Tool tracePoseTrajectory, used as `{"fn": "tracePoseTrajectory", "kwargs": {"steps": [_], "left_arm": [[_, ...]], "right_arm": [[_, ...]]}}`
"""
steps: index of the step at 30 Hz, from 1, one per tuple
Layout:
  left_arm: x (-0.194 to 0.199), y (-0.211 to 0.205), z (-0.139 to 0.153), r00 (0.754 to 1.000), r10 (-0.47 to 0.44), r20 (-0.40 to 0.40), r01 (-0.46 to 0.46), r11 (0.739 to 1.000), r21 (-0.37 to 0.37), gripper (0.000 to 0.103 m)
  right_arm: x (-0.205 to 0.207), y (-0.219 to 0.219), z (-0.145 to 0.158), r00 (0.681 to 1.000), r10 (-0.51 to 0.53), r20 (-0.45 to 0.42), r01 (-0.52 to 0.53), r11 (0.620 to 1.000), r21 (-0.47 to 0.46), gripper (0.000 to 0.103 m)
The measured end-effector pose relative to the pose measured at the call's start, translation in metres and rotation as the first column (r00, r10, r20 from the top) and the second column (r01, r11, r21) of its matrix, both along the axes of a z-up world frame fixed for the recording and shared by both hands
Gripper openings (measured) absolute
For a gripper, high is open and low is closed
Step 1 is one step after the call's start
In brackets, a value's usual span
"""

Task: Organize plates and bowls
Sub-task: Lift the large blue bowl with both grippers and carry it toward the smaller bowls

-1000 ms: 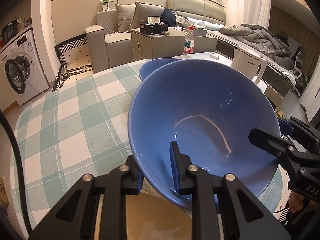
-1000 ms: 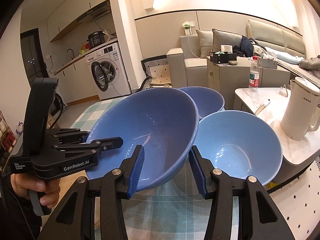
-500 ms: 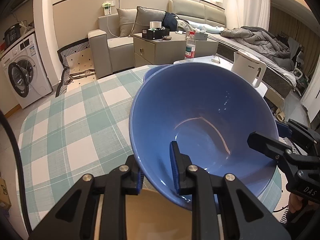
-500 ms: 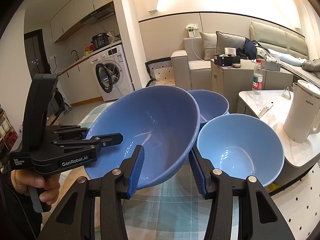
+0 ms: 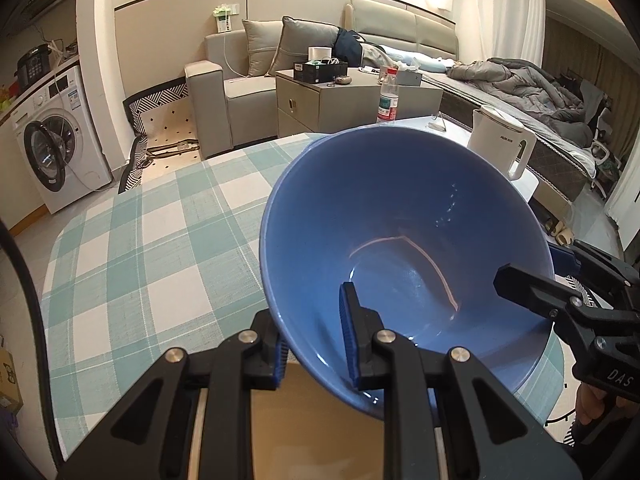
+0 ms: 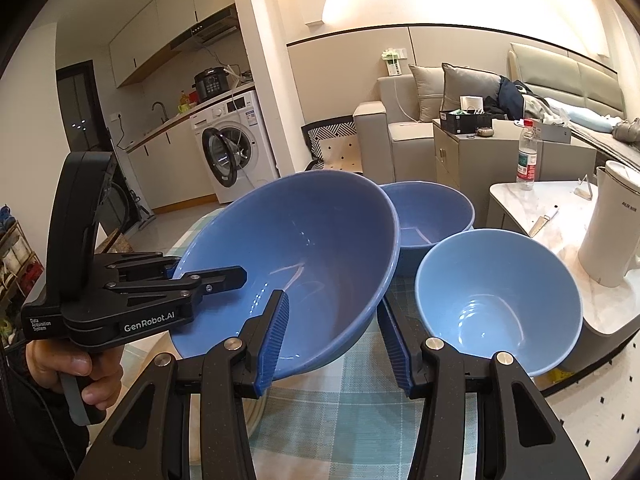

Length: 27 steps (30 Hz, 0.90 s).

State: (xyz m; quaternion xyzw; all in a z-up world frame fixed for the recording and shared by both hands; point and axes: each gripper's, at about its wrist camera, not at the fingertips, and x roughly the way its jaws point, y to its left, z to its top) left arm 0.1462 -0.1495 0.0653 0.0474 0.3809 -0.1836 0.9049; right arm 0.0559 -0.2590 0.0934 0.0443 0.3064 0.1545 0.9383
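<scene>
Both grippers clamp the big blue bowl's [image 6: 304, 256] rim: left gripper [image 5: 314, 344] nearest the camera, right gripper [image 6: 332, 340] opposite. The bowl hangs tilted above the checked table [image 5: 152, 240], beside two smaller bowls [image 6: 500, 292].

1. Left wrist view looks along its own fingers, angled down, right up against the large blue bowl [image 5: 404, 240], facing the tablecloth's [image 5: 132, 248] far edge.
2. Right wrist view, also close, faces the same bowl [image 6: 296, 252] from its other side.
3. Both share that bowl, the kettle [image 5: 500, 144] and the washing machine [image 6: 236, 148].
</scene>
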Motion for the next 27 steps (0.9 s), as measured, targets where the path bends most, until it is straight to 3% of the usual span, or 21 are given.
{"fn": "tracePoseTrajectory", "kwargs": {"steps": [27], "left_arm": [[-0.031,0.040,-0.005,0.996,0.091,0.004,-0.091,0.996,-0.001,0.021]], "right_arm": [[0.009,0.028,-0.008,0.994,0.107,-0.032,-0.106,0.994,0.029,0.048]]}}
